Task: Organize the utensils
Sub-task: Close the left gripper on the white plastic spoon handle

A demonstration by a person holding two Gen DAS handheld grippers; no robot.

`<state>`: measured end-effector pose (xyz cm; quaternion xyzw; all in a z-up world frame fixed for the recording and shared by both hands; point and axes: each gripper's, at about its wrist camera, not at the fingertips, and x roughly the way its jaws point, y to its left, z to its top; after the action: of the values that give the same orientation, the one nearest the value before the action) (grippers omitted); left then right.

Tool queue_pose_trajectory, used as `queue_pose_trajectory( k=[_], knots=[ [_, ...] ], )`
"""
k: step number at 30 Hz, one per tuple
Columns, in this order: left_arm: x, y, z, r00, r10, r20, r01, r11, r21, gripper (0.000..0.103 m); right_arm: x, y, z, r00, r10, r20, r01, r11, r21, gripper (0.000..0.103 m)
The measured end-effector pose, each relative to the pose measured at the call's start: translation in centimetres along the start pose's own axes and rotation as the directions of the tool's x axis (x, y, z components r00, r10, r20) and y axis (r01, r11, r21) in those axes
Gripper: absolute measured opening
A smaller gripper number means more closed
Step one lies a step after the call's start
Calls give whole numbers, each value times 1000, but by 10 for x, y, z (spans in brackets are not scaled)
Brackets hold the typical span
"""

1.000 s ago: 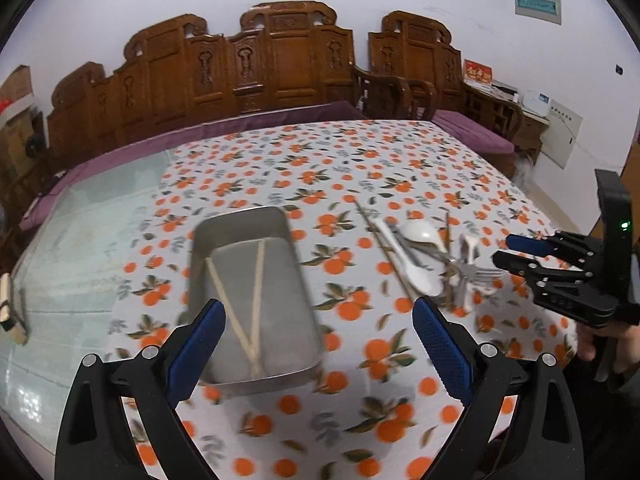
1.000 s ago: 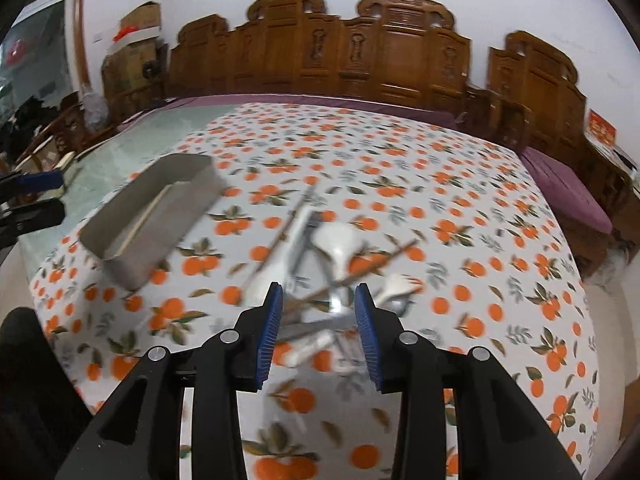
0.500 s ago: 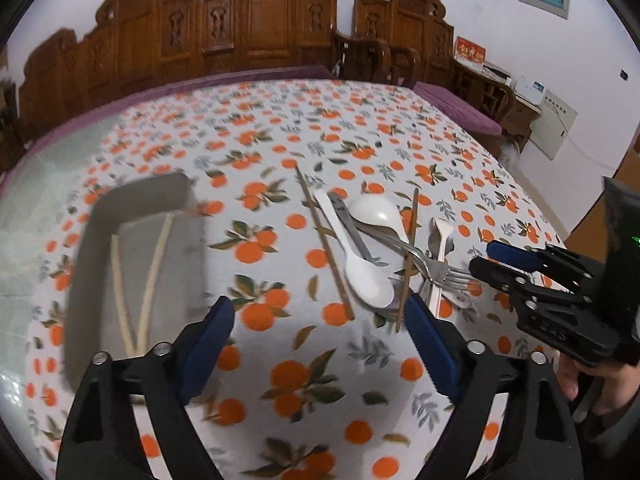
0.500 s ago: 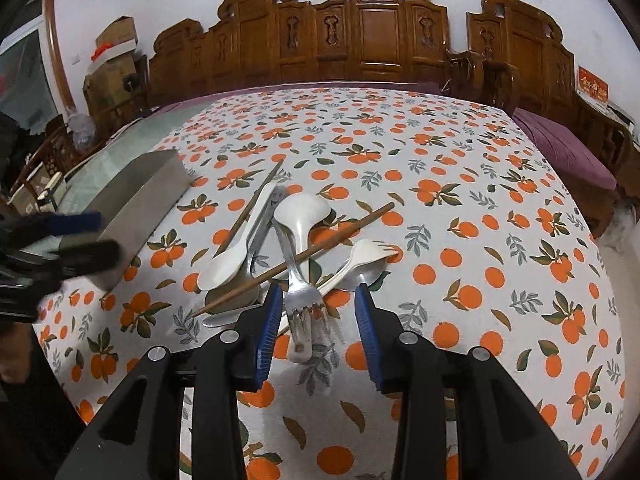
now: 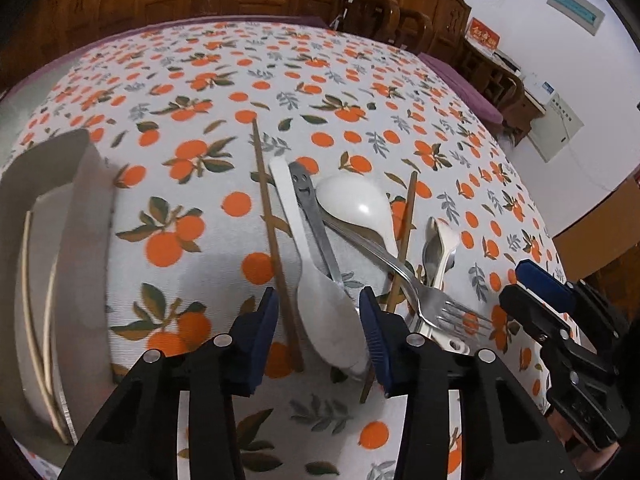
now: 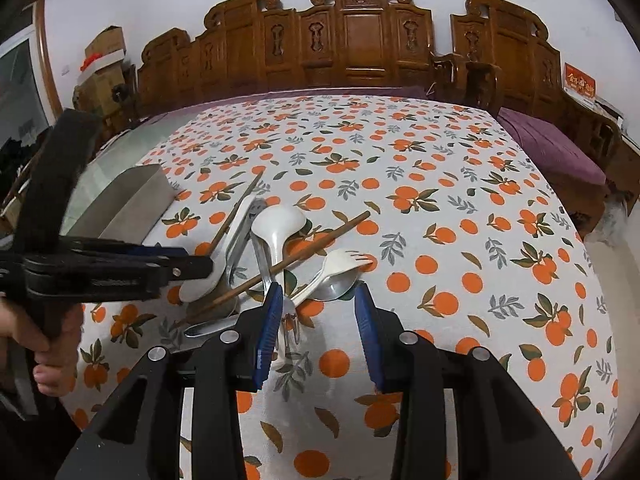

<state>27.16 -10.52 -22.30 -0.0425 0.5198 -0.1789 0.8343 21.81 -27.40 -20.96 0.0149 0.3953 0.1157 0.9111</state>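
Observation:
A pile of utensils lies on the orange-print tablecloth: white plastic spoons [image 5: 320,292] [image 6: 276,226], a metal fork [image 5: 436,304], two brown chopsticks [image 5: 276,256] [image 6: 312,252], a white spork [image 6: 340,262] and metal spoons. My left gripper [image 5: 320,316] is open, its pads either side of the near white spoon's bowl and one chopstick. My right gripper [image 6: 316,316] is open, just in front of the spork and the fork's tines. A metal tray [image 5: 86,216] at the left holds two pale chopsticks [image 5: 32,312].
The tray also shows in the right wrist view [image 6: 132,200]. Carved wooden chairs [image 6: 360,40] line the table's far side. The right gripper shows at the right edge of the left wrist view [image 5: 560,328].
My left gripper has moved right from the tray to the utensil pile, come down over the white spoon and narrowed its opening. The right gripper has stayed near the pile.

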Motion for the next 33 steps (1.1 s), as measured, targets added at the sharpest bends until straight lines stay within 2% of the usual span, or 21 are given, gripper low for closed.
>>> queue_pose_trajectory(
  k=[16, 17, 18, 19, 24, 29, 33],
  knots=[
    [1, -11, -10, 999, 32, -4, -32, 999, 21, 31, -2, 1, 1, 1000, 10, 9, -10, 1000, 8, 40],
    [-1, -11, -10, 999, 33, -1, -33, 999, 21, 24, -2, 1, 1, 1000, 9, 8, -9, 1000, 7, 40],
    [-2, -12, -10, 999, 39, -2, -39, 999, 23, 7, -1, 1, 0, 1000, 10, 7, -10, 1000, 6, 40],
    [-2, -12, -10, 999, 45, -10, -44, 999, 26, 6, -1, 2, 0, 1000, 9, 6, -9, 1000, 4, 40],
    [-3, -9, -14, 998, 61, -20, -60, 997, 47, 6, 1, 4, 0, 1000, 7, 3, -7, 1000, -4, 40],
    [-8, -7, -13, 999, 37, 2, -37, 999, 30, 6, 0, 4, 0, 1000, 8, 4, -8, 1000, -2, 40],
    [-16, -17, -9, 1000, 6, 30, -7, 999, 45, 21, 1, 4, 0, 1000, 9, 5, -9, 1000, 0, 40]
  ],
)
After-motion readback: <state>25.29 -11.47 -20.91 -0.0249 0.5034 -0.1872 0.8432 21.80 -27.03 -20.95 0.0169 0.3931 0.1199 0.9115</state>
